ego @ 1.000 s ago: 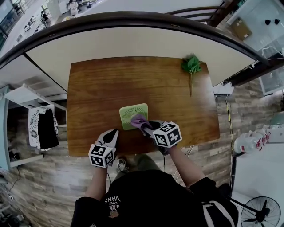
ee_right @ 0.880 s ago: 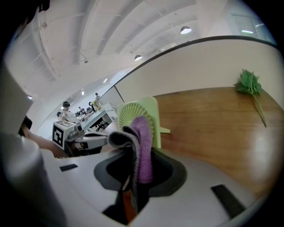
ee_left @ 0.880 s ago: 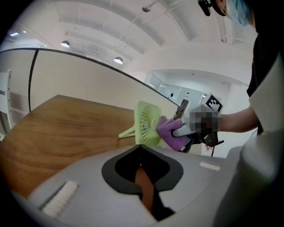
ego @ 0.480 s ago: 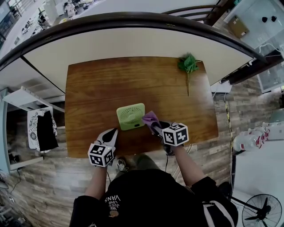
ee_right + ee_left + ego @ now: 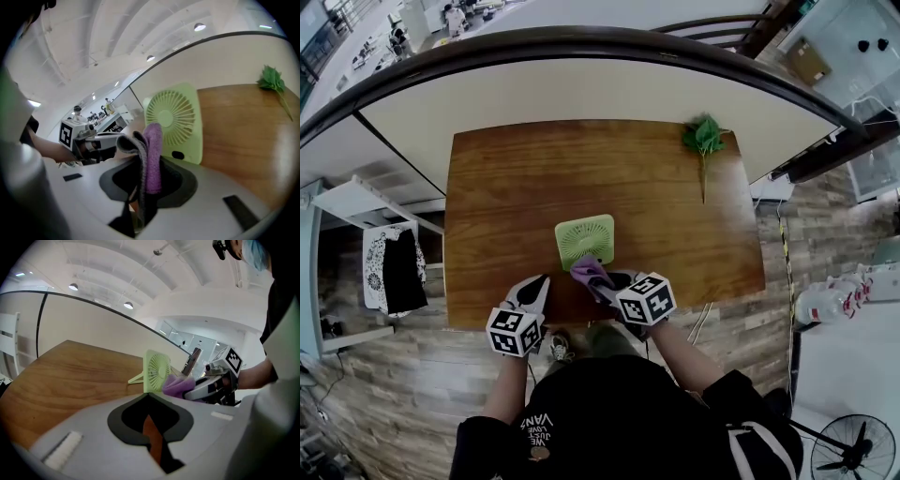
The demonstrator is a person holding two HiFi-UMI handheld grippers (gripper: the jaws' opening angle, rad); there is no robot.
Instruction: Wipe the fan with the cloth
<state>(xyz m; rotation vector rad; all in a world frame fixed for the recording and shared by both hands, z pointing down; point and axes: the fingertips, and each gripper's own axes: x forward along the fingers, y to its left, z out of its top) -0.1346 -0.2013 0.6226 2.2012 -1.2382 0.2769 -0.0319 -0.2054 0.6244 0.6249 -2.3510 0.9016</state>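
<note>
A small light-green fan (image 5: 585, 241) stands upright on the wooden table (image 5: 506, 187), near its front edge. My right gripper (image 5: 600, 281) is shut on a purple and grey cloth (image 5: 589, 273), which rests against the fan's near lower edge. In the right gripper view the cloth (image 5: 151, 154) hangs folded out of the jaws in front of the fan (image 5: 174, 123). My left gripper (image 5: 534, 286) is shut and holds nothing, at the table's front edge left of the fan. From the left gripper (image 5: 149, 414) I see the fan (image 5: 157, 371) with the cloth (image 5: 178, 384) pressed to it.
A green leafy sprig (image 5: 705, 139) lies at the table's far right corner. A white wall with a dark rail runs behind the table. A shelf with clothes (image 5: 389, 267) stands to the left, and a floor fan (image 5: 853, 450) at the lower right.
My right gripper swung the cloth from the fan's face to the fan's right side, then back left to the near lower edge. The left gripper has stayed put.
</note>
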